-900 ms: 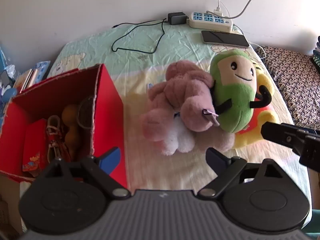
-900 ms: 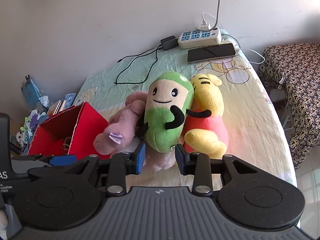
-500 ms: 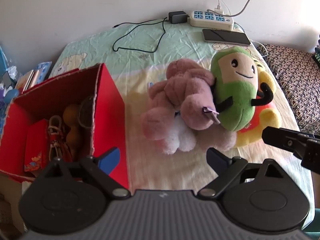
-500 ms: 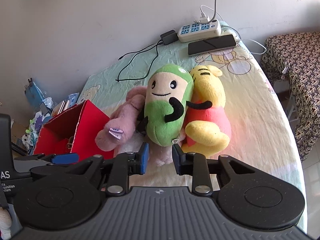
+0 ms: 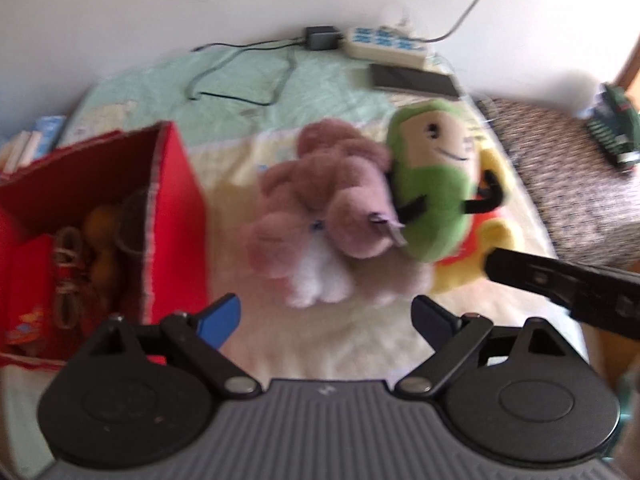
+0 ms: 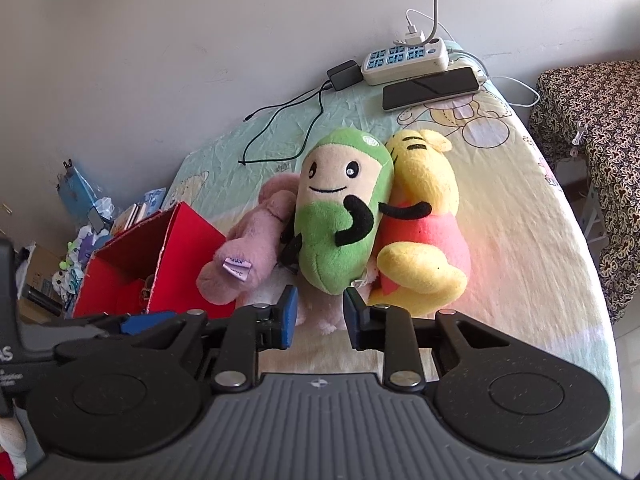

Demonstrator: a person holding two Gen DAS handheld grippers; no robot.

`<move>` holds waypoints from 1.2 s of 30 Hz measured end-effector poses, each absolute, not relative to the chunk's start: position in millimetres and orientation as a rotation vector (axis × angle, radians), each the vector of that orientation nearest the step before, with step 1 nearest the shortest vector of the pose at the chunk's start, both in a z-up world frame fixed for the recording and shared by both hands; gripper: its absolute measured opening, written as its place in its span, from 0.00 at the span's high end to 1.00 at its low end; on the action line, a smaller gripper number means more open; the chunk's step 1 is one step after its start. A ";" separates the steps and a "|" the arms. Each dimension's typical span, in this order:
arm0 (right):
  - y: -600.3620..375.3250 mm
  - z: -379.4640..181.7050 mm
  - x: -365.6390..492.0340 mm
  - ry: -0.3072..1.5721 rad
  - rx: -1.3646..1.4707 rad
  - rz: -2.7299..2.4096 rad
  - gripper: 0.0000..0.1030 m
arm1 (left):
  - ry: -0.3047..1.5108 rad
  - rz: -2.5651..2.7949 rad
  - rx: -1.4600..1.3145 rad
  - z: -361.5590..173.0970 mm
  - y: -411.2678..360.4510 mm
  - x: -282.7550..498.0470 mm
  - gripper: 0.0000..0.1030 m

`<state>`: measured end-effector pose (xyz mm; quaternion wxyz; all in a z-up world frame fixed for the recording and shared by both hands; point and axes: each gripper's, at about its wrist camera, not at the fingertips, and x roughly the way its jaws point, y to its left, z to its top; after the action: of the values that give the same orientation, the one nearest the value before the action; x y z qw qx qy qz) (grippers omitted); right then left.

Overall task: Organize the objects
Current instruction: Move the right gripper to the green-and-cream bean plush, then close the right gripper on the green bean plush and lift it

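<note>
— Jaws first, please: how do they stand?

— Wide apart on my left gripper [image 5: 326, 318], nothing between the blue pads, and it hangs over bare sheet in front of the toys. On my right gripper [image 6: 319, 316] the jaws are narrow, a small gap showing, and nothing is pinched in it; the tips sit just below the bottom of the green toy [image 6: 340, 220].

— Where are the things to tidy?

— Three soft toys lie bunched together on the bed [image 6: 520, 240]: a pink one [image 6: 248, 256] on the left, the green one leaning across it, and a yellow bear in a red shirt [image 6: 424, 236] pressed against the green one's other side. The red box [image 5: 176, 216] stands open just left of them, with some cord and round brown bits already inside (the left view is blurred, so I can't tell what they are).

— How will they handle?

— Light and squashy, I'd judge, with nothing to break. Plush gives under the pads, so a shallow pinch on fur could slip. I'd widen the right jaws first, then bite across the green toy's lower body or a limb, deep enough to catch stuffing. Its black arm lies over the bear, so I'd expect the neighbours to drag along.
</note>
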<state>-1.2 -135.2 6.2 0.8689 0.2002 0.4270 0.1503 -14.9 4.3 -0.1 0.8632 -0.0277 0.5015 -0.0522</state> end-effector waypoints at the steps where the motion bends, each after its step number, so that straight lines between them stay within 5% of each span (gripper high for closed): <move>1: -138.2 7.1 0.5 0.886 0.429 0.313 0.72 | 1.047 -0.135 -0.076 0.2 6.1 -15.2 0.11; 22: -157.5 18.3 53.8 0.800 0.573 0.471 0.65 | 0.854 -0.420 -0.073 38.1 7.9 13.7 0.13; 36: -98.2 -21.0 85.6 1.100 0.621 0.549 0.60 | 0.986 -0.380 -0.156 -9.0 46.6 36.6 0.09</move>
<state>85.6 -98.2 -21.0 0.7720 0.2865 0.5077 0.2532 36.6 46.6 -9.0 0.8608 -0.0745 0.4699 -0.1810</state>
